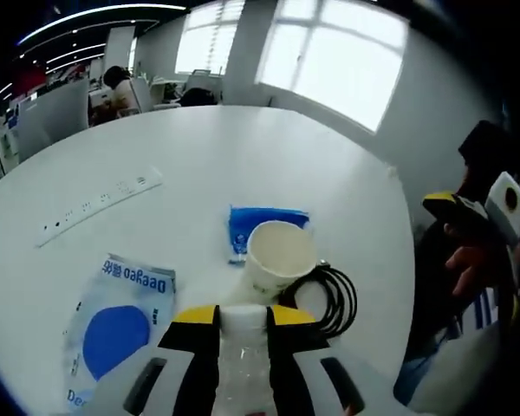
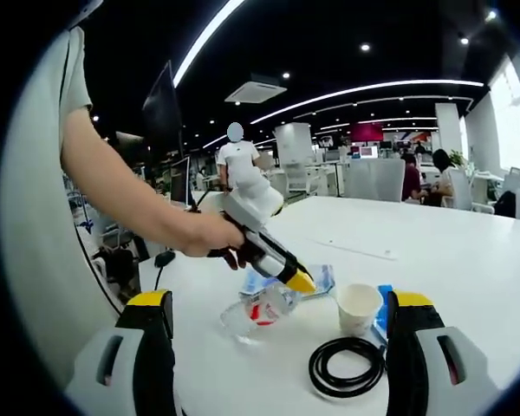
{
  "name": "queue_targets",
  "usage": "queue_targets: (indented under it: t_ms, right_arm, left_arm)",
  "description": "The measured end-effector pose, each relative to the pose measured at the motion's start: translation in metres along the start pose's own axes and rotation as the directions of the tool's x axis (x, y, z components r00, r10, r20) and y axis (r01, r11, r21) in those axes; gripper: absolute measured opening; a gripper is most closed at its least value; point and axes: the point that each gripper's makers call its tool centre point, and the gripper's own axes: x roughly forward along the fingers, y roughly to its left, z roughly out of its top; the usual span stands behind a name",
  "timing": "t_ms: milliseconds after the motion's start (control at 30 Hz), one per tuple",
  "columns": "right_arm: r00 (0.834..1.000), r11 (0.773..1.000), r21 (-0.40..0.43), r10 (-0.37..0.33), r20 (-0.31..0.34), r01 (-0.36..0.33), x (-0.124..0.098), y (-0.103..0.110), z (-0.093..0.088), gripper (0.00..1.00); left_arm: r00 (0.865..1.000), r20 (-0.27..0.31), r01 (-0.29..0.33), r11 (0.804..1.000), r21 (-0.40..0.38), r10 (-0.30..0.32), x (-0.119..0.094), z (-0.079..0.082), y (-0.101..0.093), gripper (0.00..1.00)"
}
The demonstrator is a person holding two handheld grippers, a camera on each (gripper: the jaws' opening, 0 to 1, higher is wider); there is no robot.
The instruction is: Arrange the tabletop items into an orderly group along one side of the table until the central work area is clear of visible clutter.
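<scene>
Bottle (image 1: 243, 368) lies clamped in the left tool (image 1: 243, 322) beside the paper cup (image 1: 277, 257) and black cable coil (image 1: 334, 299); right tool (image 2: 277, 347) gapes wide, empty, above the tabletop (image 1: 243, 165).

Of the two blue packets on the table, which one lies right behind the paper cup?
The smaller all-blue packet, flat directly behind the paper cup. The other, a white pouch with a blue circle, lies off to the cup's side, beside the left tongs.
</scene>
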Motion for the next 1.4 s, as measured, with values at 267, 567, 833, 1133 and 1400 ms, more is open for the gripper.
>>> queue_targets:
  t_ms: [267, 567, 833, 1133, 1400]
  right_arm:
    - [0.999, 0.999, -0.012, 0.035, -0.001, -0.035, 0.010, 0.011, 0.004, 0.99]
    - [0.997, 0.997, -0.021, 0.071, -0.008, -0.071, 0.019, 0.021, 0.006, 0.99]
    - [0.994, 0.993, -0.033, 0.109, -0.021, -0.109, 0.030, 0.033, 0.005, 0.98]
    - [0.988, 0.987, -0.045, 0.151, -0.031, -0.152, 0.044, 0.046, 0.007, 0.98]
    - [0.982, 0.981, -0.053, 0.187, -0.036, -0.189, 0.054, 0.060, 0.008, 0.97]
  left_arm:
    - [0.996, 0.089, -0.015, 1.000, -0.006, 0.015, -0.024, 0.003, 0.002, 0.17]
    - [0.986, 0.167, -0.026, 1.000, -0.015, 0.029, -0.046, 0.000, 0.005, 0.17]
    - [0.967, 0.255, -0.013, 1.000, 0.010, 0.010, -0.067, -0.002, -0.003, 0.17]
    - [0.944, 0.328, 0.014, 0.999, 0.053, -0.031, -0.088, -0.006, -0.012, 0.17]
    - [0.925, 0.372, 0.047, 0.996, 0.082, -0.074, -0.109, -0.011, -0.016, 0.17]
